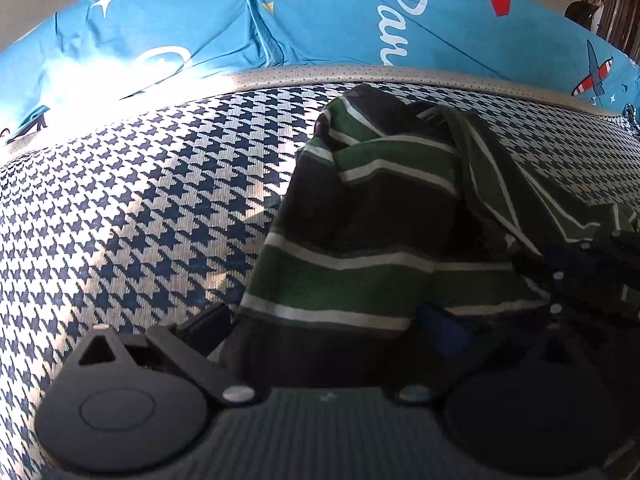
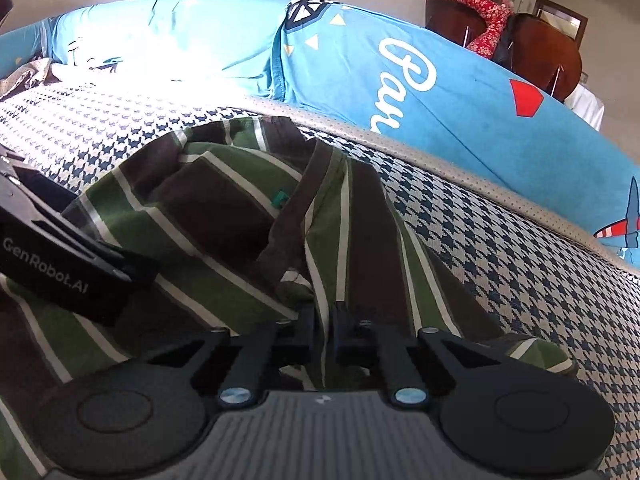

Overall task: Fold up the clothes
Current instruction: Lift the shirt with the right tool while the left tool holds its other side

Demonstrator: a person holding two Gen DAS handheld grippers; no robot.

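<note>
A green, brown and white striped shirt (image 1: 380, 216) lies crumpled on the houndstooth bed cover (image 1: 140, 200). My left gripper (image 1: 320, 320) is open. Its left finger (image 1: 208, 322) rests on the cover at the shirt's edge, and the shirt's hem drapes over the gap and mostly hides the right finger. In the right wrist view, my right gripper (image 2: 324, 320) is shut on a raised fold of the striped shirt (image 2: 240, 184). The left gripper's black body (image 2: 60, 256) sits on the shirt at the left. The right gripper (image 1: 580, 264) shows dark at the shirt's right side.
A blue printed quilt (image 1: 340, 20) is bunched along the far side of the bed, behind a beige mattress border (image 1: 320, 74). Houndstooth cover (image 2: 520, 280) stretches right of the shirt. A dark wooden chair with a red cloth (image 2: 492, 16) stands beyond the bed.
</note>
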